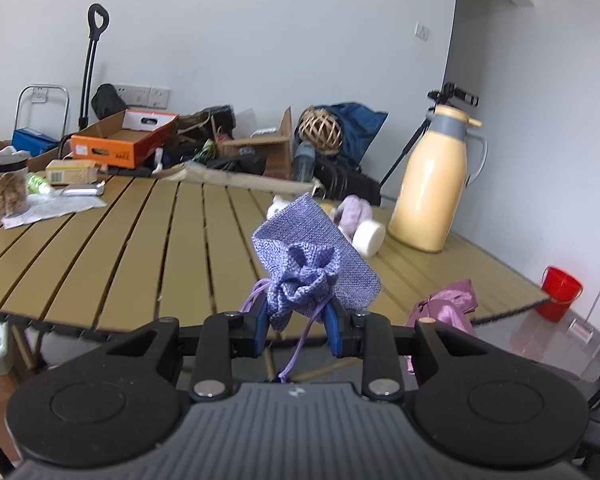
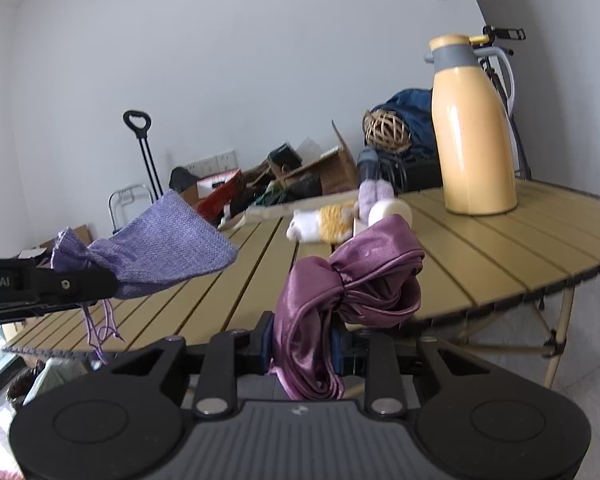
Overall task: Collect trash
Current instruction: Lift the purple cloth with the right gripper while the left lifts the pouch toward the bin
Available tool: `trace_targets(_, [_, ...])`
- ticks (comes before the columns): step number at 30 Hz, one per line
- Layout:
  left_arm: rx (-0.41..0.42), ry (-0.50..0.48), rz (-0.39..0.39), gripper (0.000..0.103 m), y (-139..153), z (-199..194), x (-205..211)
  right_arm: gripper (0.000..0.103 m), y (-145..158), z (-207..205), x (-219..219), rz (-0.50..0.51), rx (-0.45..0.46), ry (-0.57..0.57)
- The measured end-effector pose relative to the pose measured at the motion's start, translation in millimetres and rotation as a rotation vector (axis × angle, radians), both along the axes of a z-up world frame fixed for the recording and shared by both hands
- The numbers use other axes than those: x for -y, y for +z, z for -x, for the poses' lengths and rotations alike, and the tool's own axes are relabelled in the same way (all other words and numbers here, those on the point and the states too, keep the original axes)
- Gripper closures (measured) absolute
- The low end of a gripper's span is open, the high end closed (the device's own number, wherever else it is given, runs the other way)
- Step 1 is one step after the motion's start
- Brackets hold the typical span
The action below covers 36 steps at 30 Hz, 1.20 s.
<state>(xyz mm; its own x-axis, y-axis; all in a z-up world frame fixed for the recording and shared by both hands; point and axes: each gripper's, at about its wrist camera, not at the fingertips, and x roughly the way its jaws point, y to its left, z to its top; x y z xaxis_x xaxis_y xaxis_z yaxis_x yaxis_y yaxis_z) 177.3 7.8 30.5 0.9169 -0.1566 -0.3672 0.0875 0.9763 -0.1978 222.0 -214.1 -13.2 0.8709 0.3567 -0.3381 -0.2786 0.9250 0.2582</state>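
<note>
Lavender woven drawstring pouch (image 1: 314, 256) is clamped in my left hand-held gripper (image 1: 296, 326); my right hand-held gripper (image 2: 302, 344) pinches a purple satin pouch (image 2: 356, 284), both over the slatted table's (image 1: 120, 240) near edge

We see plain white walls (image 1: 260, 20) around a slatted wooden folding table (image 1: 120, 240). Behind it, open cardboard boxes (image 1: 260, 146) clutter the floor; a red bucket (image 1: 560, 292) stands on glossy tiles.
</note>
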Motion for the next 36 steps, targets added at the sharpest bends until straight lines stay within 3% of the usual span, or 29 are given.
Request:
trace_targets(17, [-0.208,-0.006,-0.098,0.074,-53.3,43.9,-11.4,0.077,-41.4,44.5,-10.5,0.038,-0.189,0.055])
trace_targets(36, [-0.478,0.038,-0.179,0.074,-119.8,40.9,-24.8,0.077,-89.3,54.1,-21.6,0.083,-0.42,0.105])
